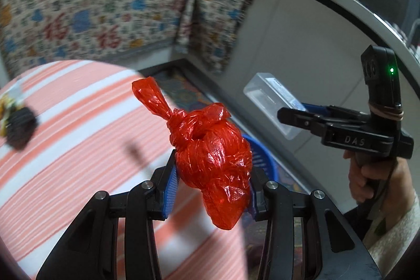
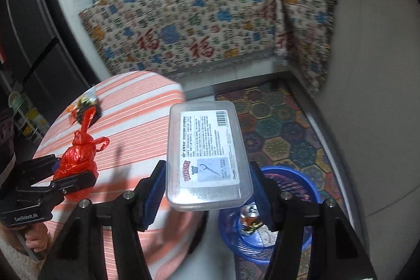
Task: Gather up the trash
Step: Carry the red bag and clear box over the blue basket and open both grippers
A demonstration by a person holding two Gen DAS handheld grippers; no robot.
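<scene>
My left gripper (image 1: 212, 188) is shut on a knotted red plastic bag (image 1: 212, 156), held above the edge of the round striped table (image 1: 65, 122). The bag also shows in the right wrist view (image 2: 77, 159), in the left gripper (image 2: 71, 175). My right gripper (image 2: 207, 188) is shut on a clear plastic box with a printed label (image 2: 207, 154), held above the gap between the table (image 2: 136, 122) and a blue basket (image 2: 288, 180) on the floor. The box (image 1: 273, 104) and right gripper (image 1: 296, 117) show in the left view. The basket (image 1: 262, 156) sits behind the bag.
A dark crumpled item with wrappers (image 1: 18, 127) lies at the table's far left, also in the right view (image 2: 86, 106). The basket holds some trash (image 2: 252, 219). A patterned cloth (image 2: 189, 25) hangs behind. A patterned mat (image 2: 278, 127) covers the floor; a white cabinet (image 1: 302, 30) stands at right.
</scene>
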